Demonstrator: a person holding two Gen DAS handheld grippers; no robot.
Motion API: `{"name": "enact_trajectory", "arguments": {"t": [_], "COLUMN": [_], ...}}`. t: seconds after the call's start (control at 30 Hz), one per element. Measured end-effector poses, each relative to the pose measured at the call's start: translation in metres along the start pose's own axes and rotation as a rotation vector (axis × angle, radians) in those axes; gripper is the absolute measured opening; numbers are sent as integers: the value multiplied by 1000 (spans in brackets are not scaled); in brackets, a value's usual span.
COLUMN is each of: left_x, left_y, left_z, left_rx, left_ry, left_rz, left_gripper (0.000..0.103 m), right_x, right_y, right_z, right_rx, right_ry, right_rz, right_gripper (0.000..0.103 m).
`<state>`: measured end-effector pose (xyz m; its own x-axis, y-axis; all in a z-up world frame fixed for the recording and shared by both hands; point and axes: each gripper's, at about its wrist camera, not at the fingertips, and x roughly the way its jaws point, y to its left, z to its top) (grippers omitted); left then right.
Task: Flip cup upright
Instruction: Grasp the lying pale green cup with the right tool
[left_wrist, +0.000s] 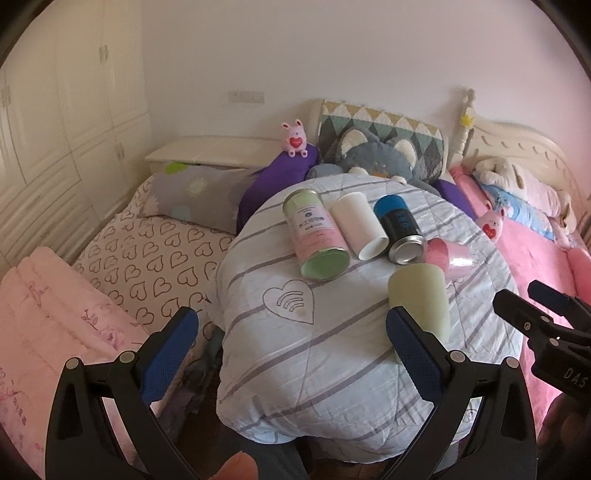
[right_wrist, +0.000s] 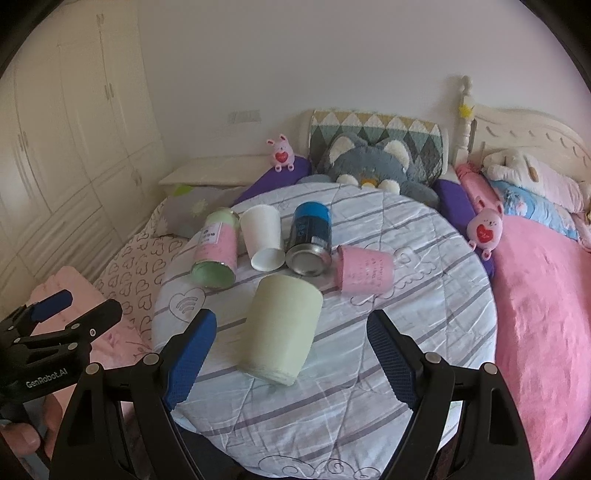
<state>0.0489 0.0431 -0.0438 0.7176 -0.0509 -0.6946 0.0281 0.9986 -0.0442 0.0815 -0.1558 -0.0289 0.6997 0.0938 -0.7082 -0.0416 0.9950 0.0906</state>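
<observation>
A pale green cup (right_wrist: 280, 328) lies on its side on the striped round cushion (right_wrist: 424, 295), its mouth toward me; it also shows in the left wrist view (left_wrist: 421, 299). Behind it lie a white cup (right_wrist: 263, 237), a pink cup (right_wrist: 364, 270), a pink-and-green can (right_wrist: 216, 251) and a blue can (right_wrist: 310, 236). My right gripper (right_wrist: 291, 350) is open, its fingers on either side of the green cup's near end, not touching. My left gripper (left_wrist: 291, 343) is open and empty, left of the green cup.
Plush toys (right_wrist: 364, 162) and pillows line the headboard at the back. A pink blanket (right_wrist: 546, 314) lies at the right, a heart-print sheet (left_wrist: 147, 254) and folded pink bedding (left_wrist: 55, 314) at the left. White wardrobes (right_wrist: 74, 147) stand at the far left.
</observation>
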Motion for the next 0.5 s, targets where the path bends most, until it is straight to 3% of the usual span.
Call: {"name": "enact_trajectory", "arguments": {"t": [0.2,0.5], "left_x": [13,38], "left_y": [3,7], "left_z": [2,4], "left_rx": [14,27], "left_ry": [17,56], "left_rz": [26,31], "left_gripper": [103,103], "right_x": [29,112], "right_y": [1,-9], "right_z": [-1,6], "right_rx": [36,168], "right_ry": [60,247], "right_rz": [35,111], "right_gripper": [84,84]}}
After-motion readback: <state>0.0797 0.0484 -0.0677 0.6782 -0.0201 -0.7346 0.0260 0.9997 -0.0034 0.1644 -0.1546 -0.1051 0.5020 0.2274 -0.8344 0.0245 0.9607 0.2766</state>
